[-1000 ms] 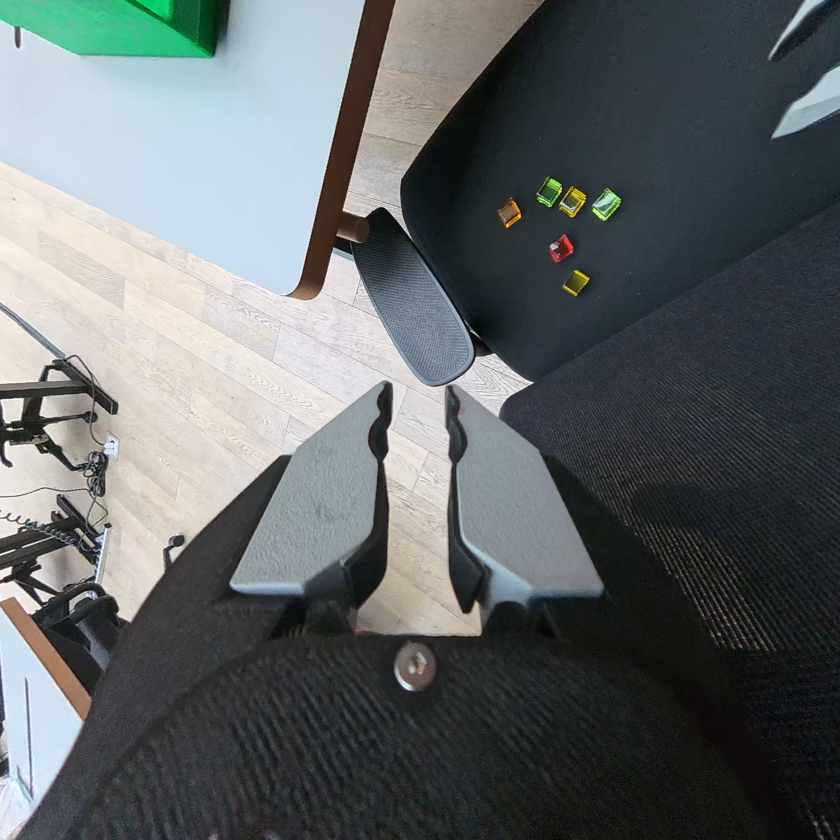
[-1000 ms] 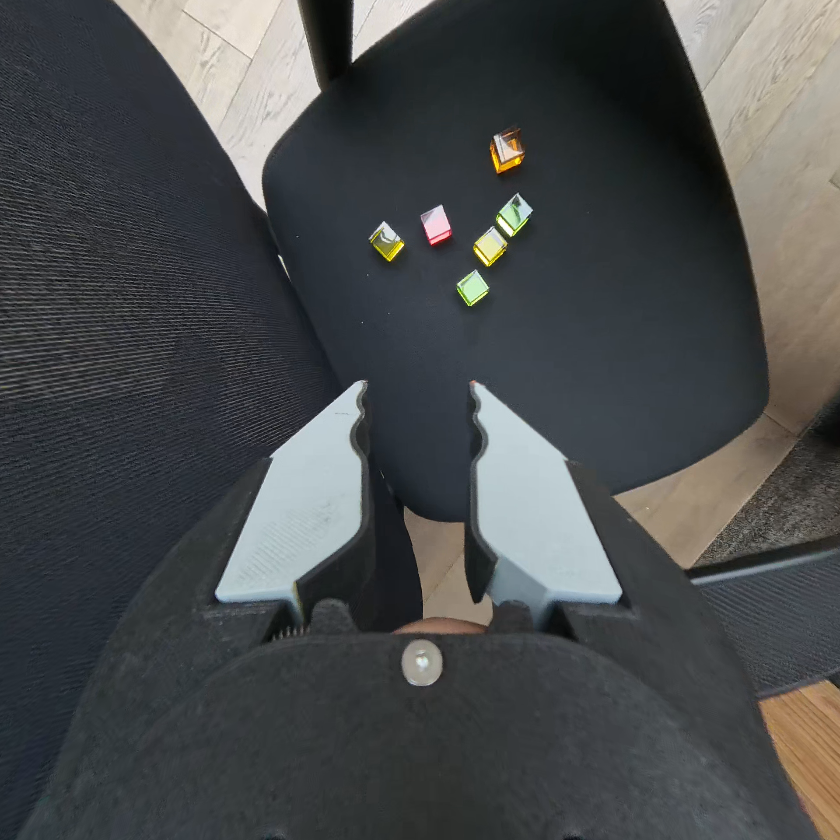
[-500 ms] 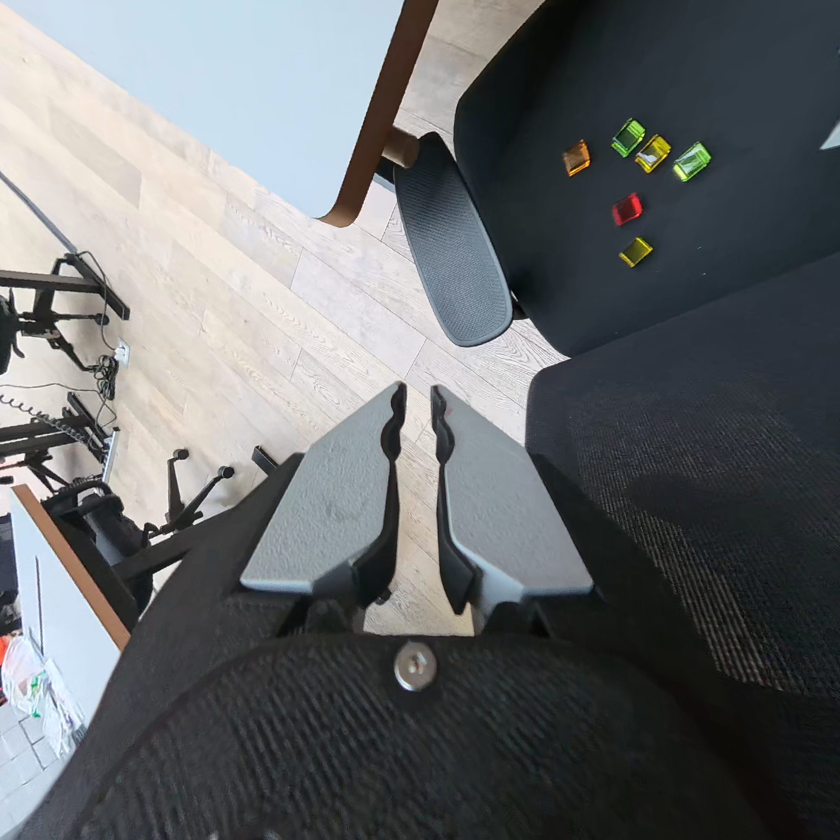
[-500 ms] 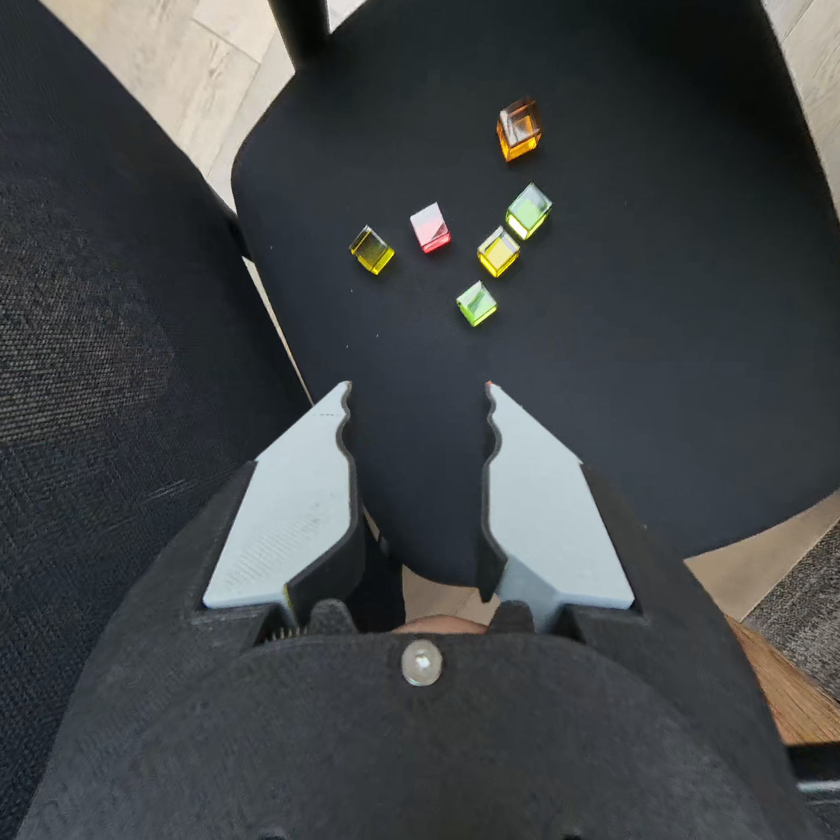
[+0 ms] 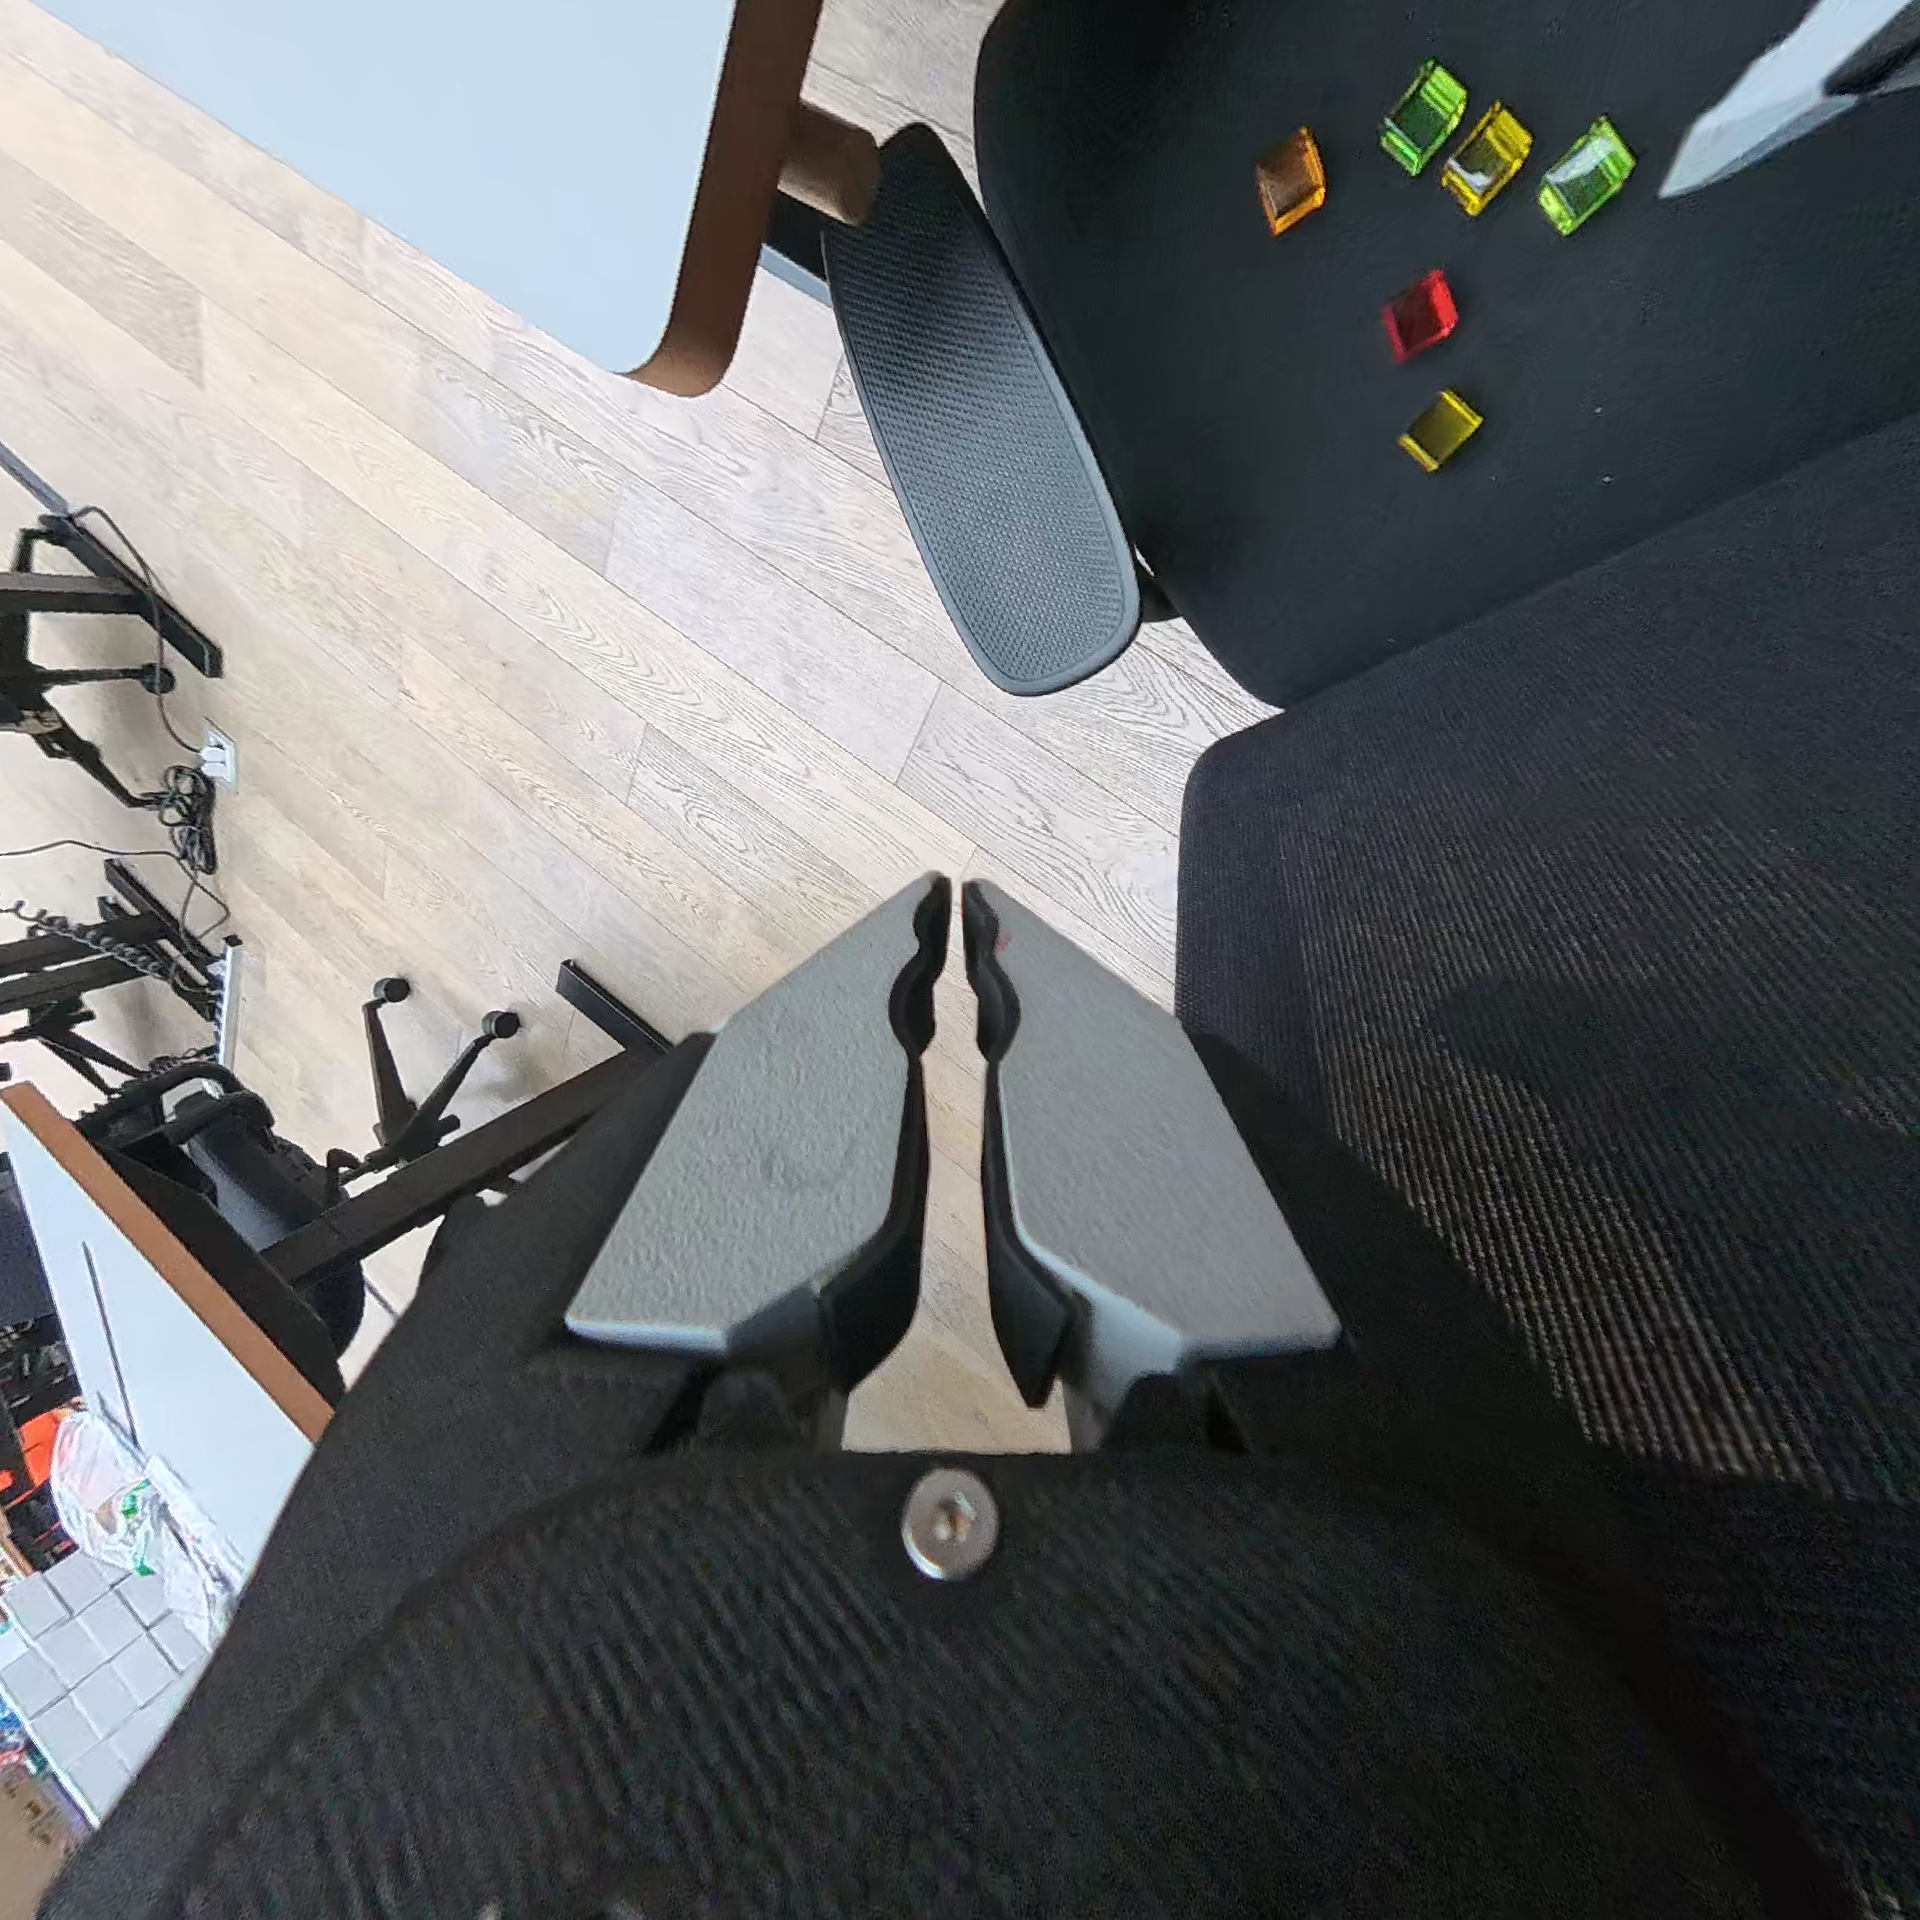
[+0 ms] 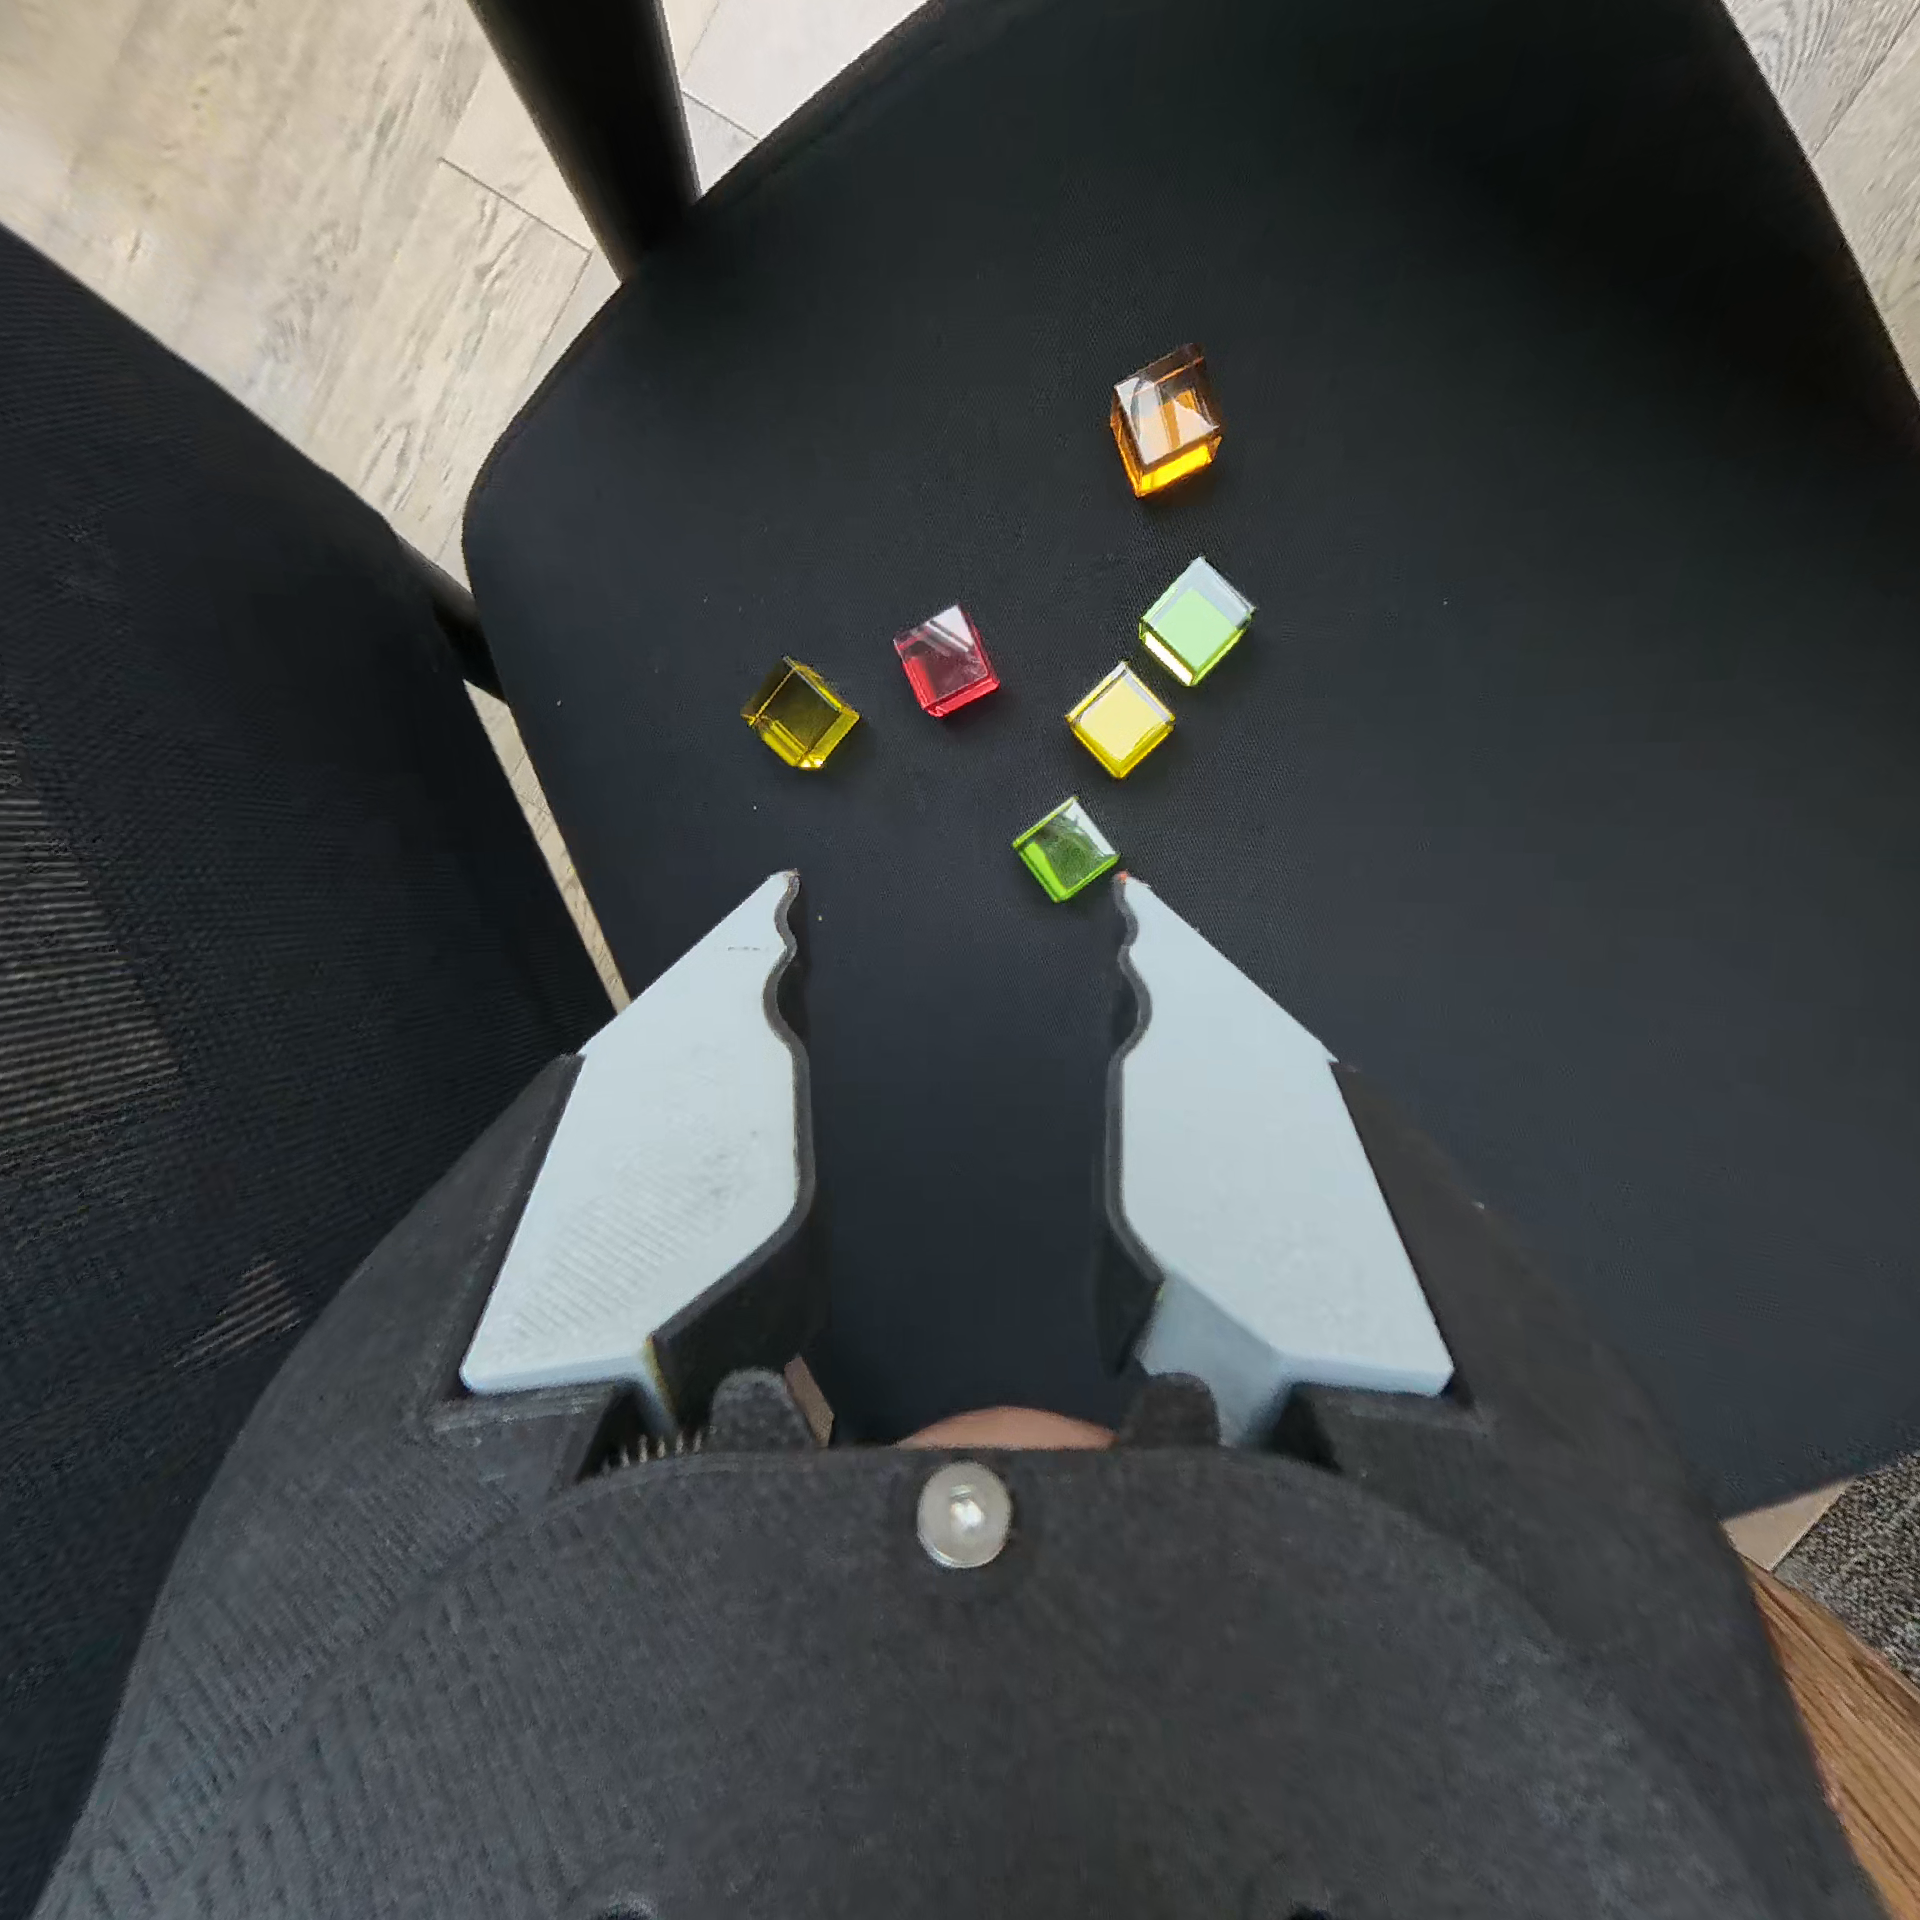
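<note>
The right gripper (image 6: 956, 883), jaws spread wide and empty, hovers over a black fabric chair seat (image 6: 1455, 935), its right tip just beside a small clear green plastic cube (image 6: 1065, 850). Yellow (image 6: 1120, 719), pale green (image 6: 1195, 619), red (image 6: 945, 661), olive-yellow (image 6: 800, 713) and amber (image 6: 1164, 420) cubes lie scattered beyond. The left gripper (image 5: 956, 896), jaws nearly pressed together and empty, hangs above the pale wood-plank floor (image 5: 520, 644).

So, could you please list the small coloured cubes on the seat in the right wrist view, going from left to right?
Dark yellow cube → red cube → nearer green cube → bright yellow cube → orange cube → pale green cube, all on the black seat.
</note>
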The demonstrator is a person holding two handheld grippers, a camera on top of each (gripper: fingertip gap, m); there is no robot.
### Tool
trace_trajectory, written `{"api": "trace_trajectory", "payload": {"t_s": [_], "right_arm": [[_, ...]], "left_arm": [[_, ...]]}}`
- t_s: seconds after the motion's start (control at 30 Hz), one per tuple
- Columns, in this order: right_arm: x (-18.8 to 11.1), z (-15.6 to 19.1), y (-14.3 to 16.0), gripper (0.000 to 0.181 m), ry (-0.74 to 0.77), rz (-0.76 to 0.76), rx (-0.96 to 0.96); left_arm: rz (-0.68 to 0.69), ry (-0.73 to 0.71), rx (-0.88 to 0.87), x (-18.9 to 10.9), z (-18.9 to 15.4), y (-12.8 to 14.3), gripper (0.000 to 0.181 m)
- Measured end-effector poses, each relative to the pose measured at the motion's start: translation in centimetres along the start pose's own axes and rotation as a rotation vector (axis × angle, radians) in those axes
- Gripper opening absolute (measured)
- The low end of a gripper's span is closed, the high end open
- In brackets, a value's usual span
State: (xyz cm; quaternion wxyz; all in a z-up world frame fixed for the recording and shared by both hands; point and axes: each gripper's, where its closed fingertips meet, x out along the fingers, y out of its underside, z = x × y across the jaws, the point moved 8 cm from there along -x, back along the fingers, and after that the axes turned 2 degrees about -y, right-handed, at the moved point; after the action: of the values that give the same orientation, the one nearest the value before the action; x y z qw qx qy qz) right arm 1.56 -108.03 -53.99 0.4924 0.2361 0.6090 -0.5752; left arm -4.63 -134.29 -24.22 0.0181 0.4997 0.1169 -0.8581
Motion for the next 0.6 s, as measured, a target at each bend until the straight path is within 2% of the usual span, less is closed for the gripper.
{"api": "trace_trajectory", "payload": {"t_s": [0.2,0.37,0.6], "right_arm": [[2.1,-0.9,-0.1,0.055,-0.004,0.005,0.008],[5.1,-1.3,0.6,0.056,-0.051,0.023,0.013],[9.2,-0.4,-0.8,0.048,-0.070,0.038,-0.095]], "left_arm": [[0.035,0.029,0.008,0.4,-0.3,0.5,0.000],[0.057,0.044,0.032,0.6,-0.7,0.8,0.000],[0.077,0.055,0.027,0.7,-0.8,1.2,0.000]]}}
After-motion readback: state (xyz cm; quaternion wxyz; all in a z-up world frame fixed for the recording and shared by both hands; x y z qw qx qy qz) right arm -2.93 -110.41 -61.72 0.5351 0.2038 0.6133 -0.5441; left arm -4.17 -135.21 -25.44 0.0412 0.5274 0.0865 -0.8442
